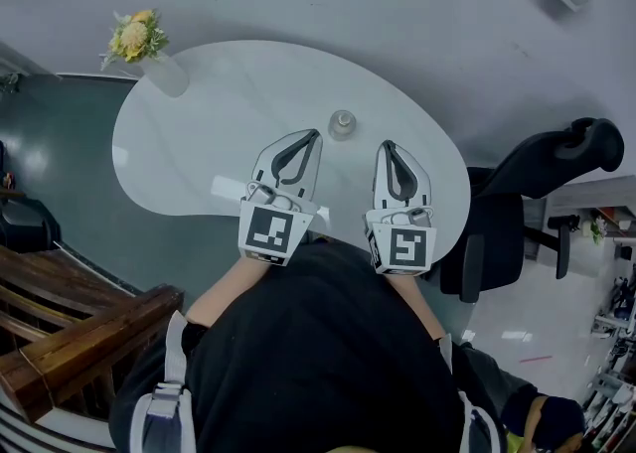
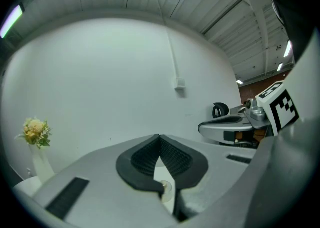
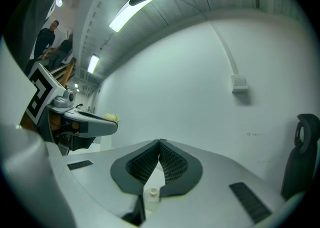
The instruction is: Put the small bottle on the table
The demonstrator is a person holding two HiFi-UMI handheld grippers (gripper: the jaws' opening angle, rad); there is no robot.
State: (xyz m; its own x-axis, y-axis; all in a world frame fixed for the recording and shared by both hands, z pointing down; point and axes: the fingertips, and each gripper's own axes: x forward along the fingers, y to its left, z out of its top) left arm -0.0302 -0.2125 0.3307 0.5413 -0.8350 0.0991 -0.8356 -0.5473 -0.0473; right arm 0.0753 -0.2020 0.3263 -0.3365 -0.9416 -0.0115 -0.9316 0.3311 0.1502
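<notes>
The small clear bottle (image 1: 343, 124) stands upright on the white rounded table (image 1: 199, 133), just ahead of and between the two grippers. My left gripper (image 1: 316, 133) is shut, its tips meeting with nothing in them. My right gripper (image 1: 383, 144) is shut and empty too. In the left gripper view the jaws (image 2: 160, 137) touch at the tips, and the bottle (image 2: 165, 189) shows through the opening behind them. In the right gripper view the tips (image 3: 160, 142) also meet, with the bottle (image 3: 151, 196) showing through the same opening. Neither gripper touches the bottle.
A vase of yellow flowers (image 1: 139, 39) stands at the table's far left edge. A black office chair (image 1: 537, 173) is close by on the right. Dark wooden furniture (image 1: 60, 332) stands at the lower left. A grey wall lies beyond the table.
</notes>
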